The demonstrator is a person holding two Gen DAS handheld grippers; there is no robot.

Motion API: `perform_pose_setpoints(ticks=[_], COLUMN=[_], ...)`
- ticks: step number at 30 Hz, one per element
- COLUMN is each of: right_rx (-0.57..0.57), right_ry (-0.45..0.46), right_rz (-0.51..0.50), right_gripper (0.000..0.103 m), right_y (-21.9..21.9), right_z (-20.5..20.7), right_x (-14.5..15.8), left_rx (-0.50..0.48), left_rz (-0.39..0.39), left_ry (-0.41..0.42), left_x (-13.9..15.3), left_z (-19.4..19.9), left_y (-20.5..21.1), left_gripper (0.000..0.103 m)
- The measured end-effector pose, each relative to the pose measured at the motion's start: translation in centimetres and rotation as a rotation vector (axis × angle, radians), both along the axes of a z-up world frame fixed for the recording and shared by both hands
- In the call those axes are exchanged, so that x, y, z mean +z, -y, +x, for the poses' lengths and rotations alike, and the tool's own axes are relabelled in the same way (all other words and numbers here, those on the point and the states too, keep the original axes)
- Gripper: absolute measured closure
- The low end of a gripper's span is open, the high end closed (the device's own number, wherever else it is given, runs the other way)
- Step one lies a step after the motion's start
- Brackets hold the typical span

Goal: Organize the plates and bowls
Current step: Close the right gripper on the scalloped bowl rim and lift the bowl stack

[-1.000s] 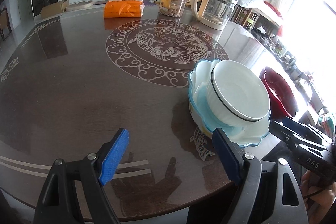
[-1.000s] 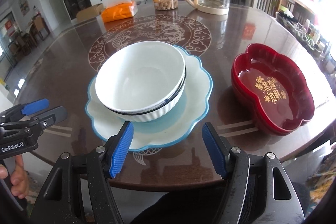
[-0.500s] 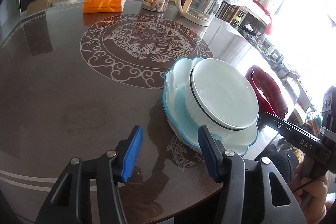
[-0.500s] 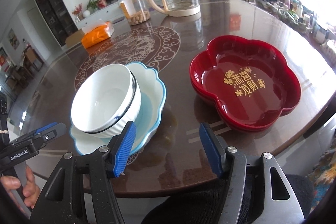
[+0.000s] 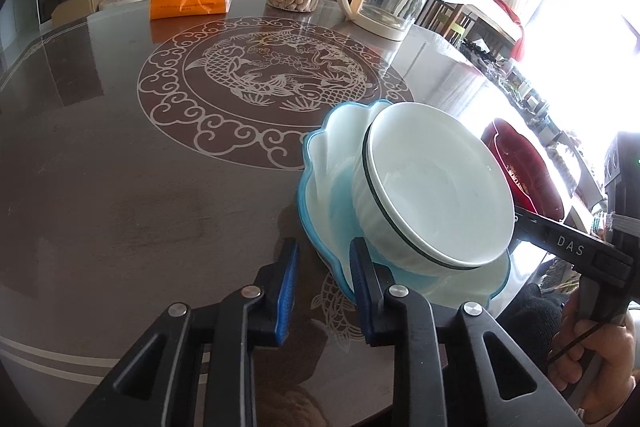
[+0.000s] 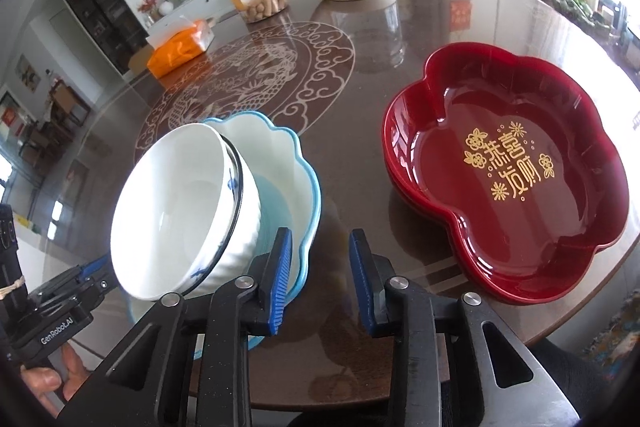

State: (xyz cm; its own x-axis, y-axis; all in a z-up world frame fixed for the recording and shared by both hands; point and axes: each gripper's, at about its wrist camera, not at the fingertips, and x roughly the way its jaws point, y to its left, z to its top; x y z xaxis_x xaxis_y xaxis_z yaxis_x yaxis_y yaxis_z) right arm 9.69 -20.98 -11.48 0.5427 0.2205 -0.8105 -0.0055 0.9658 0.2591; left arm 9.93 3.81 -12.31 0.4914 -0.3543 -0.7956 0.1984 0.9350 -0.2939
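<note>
Both tools just narrowed on blue scalloped plate [image 5: 320, 187], one rim each side; left gripper [image 5: 324, 291] and right gripper [image 6: 318, 279] not clamped, small gap remains. White bowl [image 6: 176, 211] tilted in plate, near table [image 5: 120, 187] front edge; red tray [image 6: 516, 179] beside. Two-handed lift likely next.

Bare table [image 5: 120, 187] lay open leftward; the stacked white bowl [image 5: 432, 195] and red tray [image 6: 512, 167] blocked the right.
</note>
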Motion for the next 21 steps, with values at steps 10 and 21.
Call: perform_pose_setpoints(ticks=[10,21], right_rx=[0.004,0.005], right_ry=[0.026,0.026], right_rz=[-0.03,-0.031], right_gripper=[0.076,0.074], right_y=[-0.2,-0.2], right_z=[-0.1,-0.2], right_x=[0.1,0.0], left_rx=[0.016,0.013], left_rz=[0.038,0.071], left_ry=[-0.001,-0.001], left_x=[-0.1,-0.3], left_z=[0.4,0.7], left_y=[0.6,1.1], left_gripper=[0.078,0.078])
